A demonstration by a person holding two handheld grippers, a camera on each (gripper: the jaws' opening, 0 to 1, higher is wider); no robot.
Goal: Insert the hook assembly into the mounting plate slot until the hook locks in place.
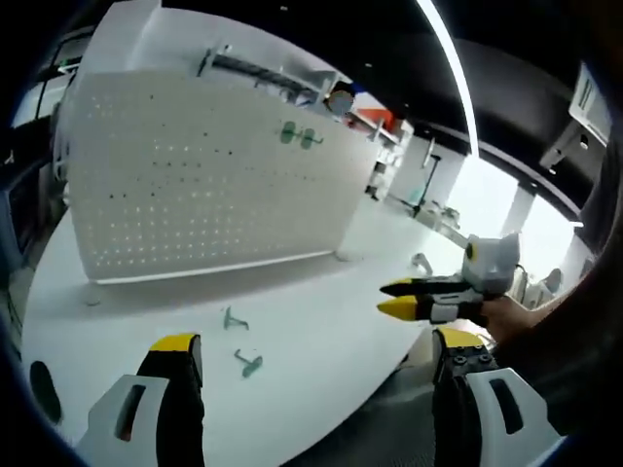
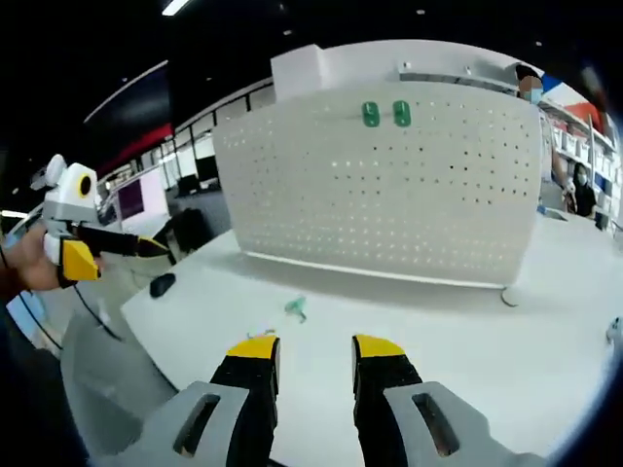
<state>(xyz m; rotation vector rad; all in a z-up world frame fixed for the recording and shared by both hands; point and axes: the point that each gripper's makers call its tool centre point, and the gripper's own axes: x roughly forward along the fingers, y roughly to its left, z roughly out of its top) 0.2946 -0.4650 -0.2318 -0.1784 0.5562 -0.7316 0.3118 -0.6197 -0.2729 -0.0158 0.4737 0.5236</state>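
Pegboard (image 1: 209, 175) stands upright on the white counter (image 1: 321, 321), a broad white perforated panel; this is the mounting plate. High on its face sit two green hooks (image 1: 300, 136) side by side, seen in the right gripper view as a pair of green tabs (image 2: 385, 114) near the top edge.

In the left gripper view, the left claw (image 1: 316, 355) rises from the bottom with its yellow-tipped jaws spread wide and nothing between them. On the counter in front of it lie two loose green hook assemblies: one (image 1: 234, 319) nearer the pegboard, the other (image 1: 249, 364) closer to the claw, a little apart from each other and neither touching the panel. From the right comes the right claw (image 1: 397, 298), held in a person's hand (image 1: 506, 313); its yellow tips lie close together, almost meeting, with nothing seen between them.

In the right gripper view, the right claw (image 2: 315, 352) shows its jaws at a narrow gap, empty, above the counter (image 2: 487, 341). A green hook assembly (image 2: 296, 308) lies on the counter ahead of it, between claw and pegboard (image 2: 389, 185). A dark computer mouse (image 2: 162, 284) rests near the counter's left edge. At the far left the left claw (image 2: 83, 261) is held in a hand (image 2: 29, 263) off the counter's edge.
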